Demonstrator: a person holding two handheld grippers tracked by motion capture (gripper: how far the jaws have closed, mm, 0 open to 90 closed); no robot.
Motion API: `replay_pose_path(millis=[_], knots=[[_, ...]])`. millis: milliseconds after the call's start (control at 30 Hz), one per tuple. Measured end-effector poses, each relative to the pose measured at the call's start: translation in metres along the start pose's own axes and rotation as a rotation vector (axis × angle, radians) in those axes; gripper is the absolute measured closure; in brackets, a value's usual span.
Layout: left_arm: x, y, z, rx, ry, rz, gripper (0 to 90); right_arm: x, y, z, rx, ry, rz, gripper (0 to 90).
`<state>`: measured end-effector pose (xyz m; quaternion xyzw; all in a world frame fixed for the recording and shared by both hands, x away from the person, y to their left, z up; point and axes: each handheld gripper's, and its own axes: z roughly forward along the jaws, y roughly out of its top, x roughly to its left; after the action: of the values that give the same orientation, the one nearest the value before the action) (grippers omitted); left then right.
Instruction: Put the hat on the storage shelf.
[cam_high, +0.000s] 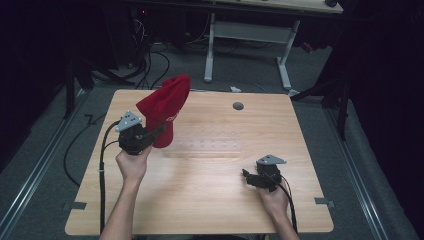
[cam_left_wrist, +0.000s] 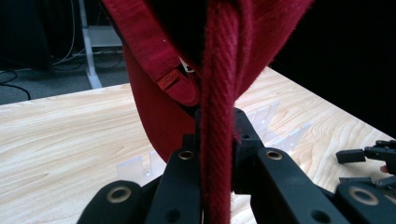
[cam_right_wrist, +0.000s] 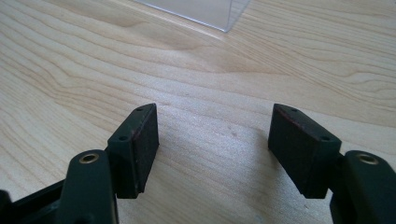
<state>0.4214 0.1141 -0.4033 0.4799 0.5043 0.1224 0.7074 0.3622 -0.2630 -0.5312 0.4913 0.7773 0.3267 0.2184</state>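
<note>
Nearest the lens in the left gripper view: left gripper (cam_left_wrist: 217, 154) jaws pinched together on a thick seam of the red cap (cam_left_wrist: 219, 70), which runs straight up centre frame. Cap fabric fans out above the jaws into the top of the frame; strap with small tab upper left of centre.

High view: left gripper (cam_high: 150, 134) sits left of centre, the cap (cam_high: 164, 107) standing up and to the right from it, lifted off the wooden table (cam_high: 210, 200) (lower edge looks close to the surface, contact not clear). Left hand (cam_high: 132, 162) just below the gripper.

Right gripper (cam_high: 250, 176) lower right of the frame, well apart from the cap. Right gripper view: right gripper (cam_right_wrist: 212, 140) jaws spread wide, bare wood between them, clear plastic piece (cam_right_wrist: 196, 11) at the top edge.
</note>
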Motion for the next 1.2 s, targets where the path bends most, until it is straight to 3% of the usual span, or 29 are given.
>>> replay_pose_path(millis=[100,767,1200], knots=[[0.004,0.0,0.005,-0.001,0.008,-0.002,84.4,0.0,0.0,0.0,0.001,-0.001,0.0,33.7],[0.018,-0.008,0.027,0.017,0.025,0.09,84.4,0.0,0.0,0.0,0.0,-0.002,0.0,33.7],[0.026,-0.017,0.032,0.023,0.046,0.093,84.3,0.0,0.0,0.0,-0.001,-0.002,0.0,33.7]])
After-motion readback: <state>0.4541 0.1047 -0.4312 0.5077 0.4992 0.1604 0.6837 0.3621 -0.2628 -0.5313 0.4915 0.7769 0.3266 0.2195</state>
